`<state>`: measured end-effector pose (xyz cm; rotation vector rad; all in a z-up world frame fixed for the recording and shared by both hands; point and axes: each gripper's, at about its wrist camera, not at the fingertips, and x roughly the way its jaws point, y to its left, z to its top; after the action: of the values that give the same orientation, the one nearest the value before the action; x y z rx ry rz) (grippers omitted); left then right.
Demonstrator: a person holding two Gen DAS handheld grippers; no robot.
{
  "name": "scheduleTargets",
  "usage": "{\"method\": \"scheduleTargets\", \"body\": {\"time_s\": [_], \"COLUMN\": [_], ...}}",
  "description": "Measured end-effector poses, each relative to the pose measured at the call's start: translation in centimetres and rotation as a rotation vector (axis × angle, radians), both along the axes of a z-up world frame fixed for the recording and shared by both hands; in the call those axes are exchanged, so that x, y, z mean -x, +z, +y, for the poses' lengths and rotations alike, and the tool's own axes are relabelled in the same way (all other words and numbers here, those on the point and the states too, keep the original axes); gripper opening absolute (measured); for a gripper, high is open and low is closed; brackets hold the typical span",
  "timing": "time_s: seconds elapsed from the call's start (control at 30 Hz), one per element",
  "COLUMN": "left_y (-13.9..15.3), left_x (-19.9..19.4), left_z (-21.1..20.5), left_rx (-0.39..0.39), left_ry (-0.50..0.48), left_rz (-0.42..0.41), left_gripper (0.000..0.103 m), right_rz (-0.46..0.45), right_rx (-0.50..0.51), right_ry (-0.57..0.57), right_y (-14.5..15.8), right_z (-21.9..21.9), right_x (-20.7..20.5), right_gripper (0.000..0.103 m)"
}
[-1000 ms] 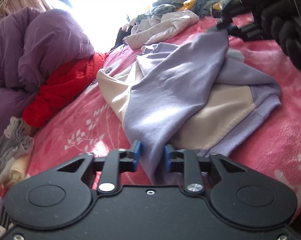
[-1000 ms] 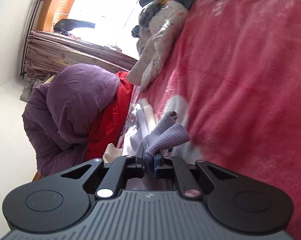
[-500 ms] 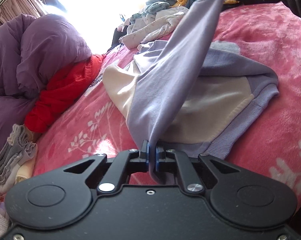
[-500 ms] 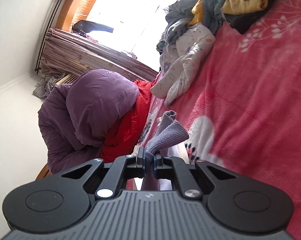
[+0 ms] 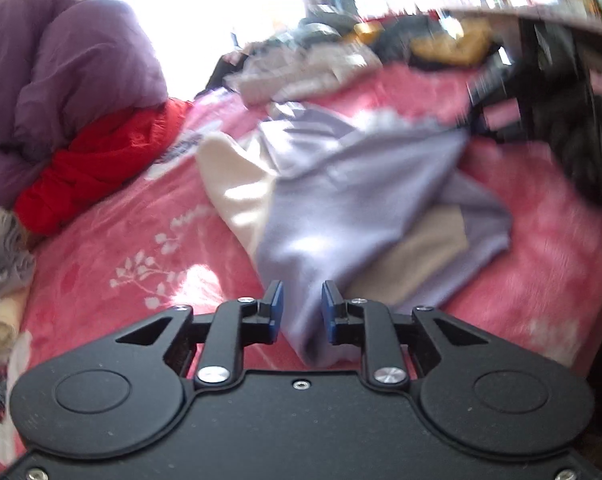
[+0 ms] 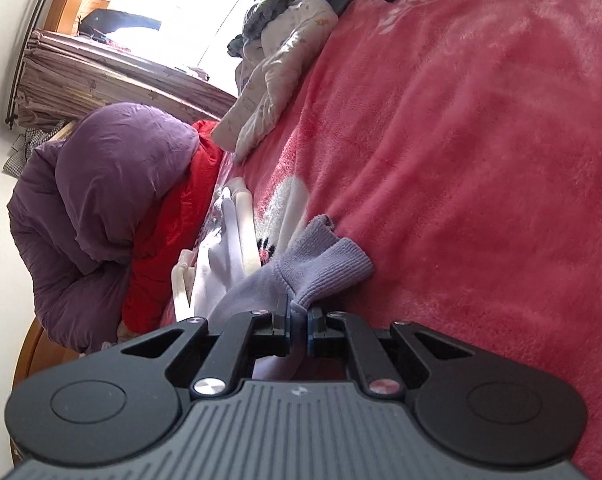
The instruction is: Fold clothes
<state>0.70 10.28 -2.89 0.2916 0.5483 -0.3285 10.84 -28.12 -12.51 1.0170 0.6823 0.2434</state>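
A lilac and cream sweatshirt (image 5: 353,208) lies crumpled on the pink blanket (image 5: 141,240) in the blurred left wrist view. One lilac fold runs down between the blue pads of my left gripper (image 5: 301,312), which is open. In the right wrist view my right gripper (image 6: 299,320) is shut on the sweatshirt's ribbed lilac cuff (image 6: 325,264), held just above the pink blanket (image 6: 481,160). The right gripper appears as a dark blur at the sweatshirt's far right corner (image 5: 497,116) in the left wrist view.
A purple duvet (image 5: 61,76) over a red garment (image 5: 97,168) is heaped at the left. A pile of unfolded clothes (image 5: 333,60) lies at the far end of the bed. Folded pale items (image 5: 1,280) sit at the left edge. A window glares behind.
My left gripper has opened and let the lilac fold slacken; the stretched sleeve has dropped back onto the sweatshirt. The right gripper, still holding the cuff, has come down close to the blanket.
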Motion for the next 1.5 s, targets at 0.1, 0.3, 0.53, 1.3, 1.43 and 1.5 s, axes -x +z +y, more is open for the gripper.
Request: {"method": "scheduleTargets", "body": {"time_s": [0.1,0.3,0.53,1.3,1.43,1.5], "left_y": [0.8,-0.4,-2.7,2.6,0.8,-0.2], "left_x": [-1.2,-3.7,-4.9,-25.3,-27.3,-28.2], "left_z": [3.0,0.9,-2.8,-4.0,-5.1,-5.6], "left_rx": [0.161,0.194,0.039,0.183,0.148,0.127], "left_ry": [0.158,0.191,0.145,0.298,0.286,0.275], "left_rz": [0.001,0.083,0.185,0.202,0.226,0.242], "left_gripper": [0.023,0.022,0.022,0.029,0.029,0.023], "right_rz": [0.001,-0.022,-0.045,-0.056,-0.065,-0.073], "right_rx": [-0.03,-0.091,-0.102,-0.111,-0.126,-0.142], "right_ry": [0.035,0.022,0.014,0.018,0.025,0.033], "right_y": [-1.0,-1.4,-1.0,-0.8,-0.6,-0.6], "right_z": [-0.6,-1.1,-1.5,-1.5,-1.5,-1.6], "right_x": [-0.1,-0.1,-0.4,-0.8,-0.9,-0.9], "right_gripper": [0.008,0.009,0.01,0.01,0.01,0.01]}}
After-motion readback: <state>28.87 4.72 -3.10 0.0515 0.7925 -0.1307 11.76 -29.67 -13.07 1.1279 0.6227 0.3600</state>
